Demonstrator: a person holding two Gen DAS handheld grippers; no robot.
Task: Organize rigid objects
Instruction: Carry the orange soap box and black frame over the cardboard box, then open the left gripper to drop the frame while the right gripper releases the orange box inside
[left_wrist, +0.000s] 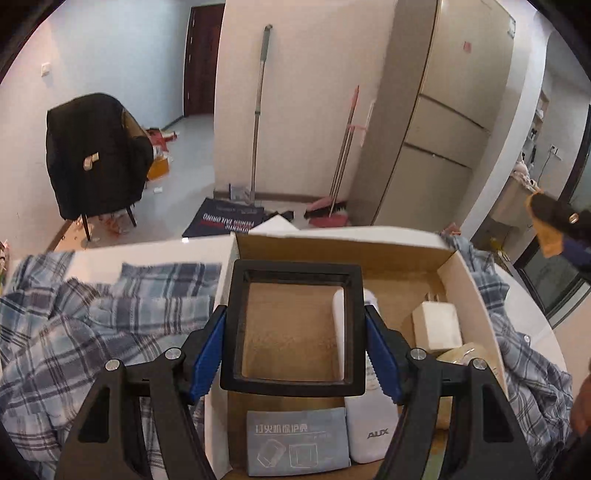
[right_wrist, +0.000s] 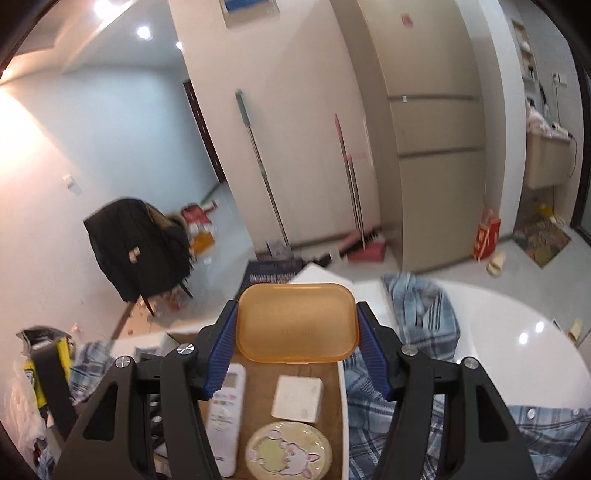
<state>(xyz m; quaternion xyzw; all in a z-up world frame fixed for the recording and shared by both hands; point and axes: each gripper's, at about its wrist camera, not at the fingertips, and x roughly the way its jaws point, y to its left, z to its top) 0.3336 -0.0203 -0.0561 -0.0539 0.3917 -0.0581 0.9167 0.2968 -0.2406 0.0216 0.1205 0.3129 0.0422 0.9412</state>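
Cardboard box (left_wrist: 369, 254), lid-less and brown inside with white outer walls, sits on a white round table (right_wrist: 524, 317) amid a rumpled blue plaid cloth (left_wrist: 92, 314). Cloth bunches on both long sides of the box and spills toward the table's edge.

Beyond the table: a tall beige cabinet (left_wrist: 454, 122), a chair draped with a dark coat (left_wrist: 92, 155), a long-handled mop (left_wrist: 258, 110) leaning on the wall, a pink broom (left_wrist: 343, 158) next to it, and a dark floor mat (left_wrist: 225, 221) with lettering.

Left gripper (left_wrist: 295, 354) hangs over the box, blue pads pressed on the two outer sides of a black square frame (left_wrist: 291, 325). Frame is hollow; the box floor shows through it. Frame is clear of the box floor as far as I can judge, tilted away from the camera.

Right gripper (right_wrist: 295, 343) is clamped across an amber translucent case (right_wrist: 297, 321) with rounded corners, one pad on each short end. Case is held above the box's far part, well off its floor.

Inside the box, biggest down: a white remote control (right_wrist: 225, 410) marked AUX lying lengthwise; a grey pouch (left_wrist: 295, 439) with printed characters at the near end, just beside the remote; a white square charger (right_wrist: 297, 398), prongs toward the far wall; a round tin (right_wrist: 288, 450) with a cartoon sheep lid, close beside the charger.

At the right edge of the left wrist view the other gripper's amber case shows, blurred.
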